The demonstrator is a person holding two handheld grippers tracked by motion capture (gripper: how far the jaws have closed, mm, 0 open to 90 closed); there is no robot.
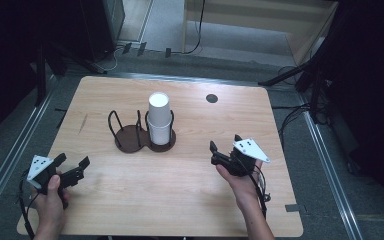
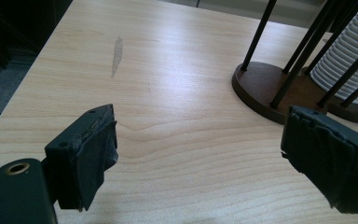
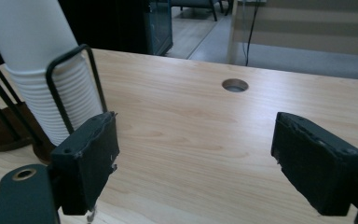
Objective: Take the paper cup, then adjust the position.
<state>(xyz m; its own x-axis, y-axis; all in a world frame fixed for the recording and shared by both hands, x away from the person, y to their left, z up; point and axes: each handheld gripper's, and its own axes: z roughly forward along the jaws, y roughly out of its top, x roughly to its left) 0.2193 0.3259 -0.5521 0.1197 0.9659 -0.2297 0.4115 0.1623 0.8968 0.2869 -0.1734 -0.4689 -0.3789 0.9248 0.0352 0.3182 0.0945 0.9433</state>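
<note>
Left gripper sits low at the near left corner of the table, hand wrapped round the grip, forearm coming in from the bottom edge, jaws angled toward the holder. Jaws spread wide, nothing between them. Right gripper near the right edge, palm under it, jaws pointing up-left at the cup stack, also wide apart and empty. Stack stands upright in the right ring of the wire holder, mid-table, well apart from both grippers

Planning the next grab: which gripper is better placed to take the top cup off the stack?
Right, probably: the right gripper is open, nearer the paper cup stack in the holder's right bay.
</note>
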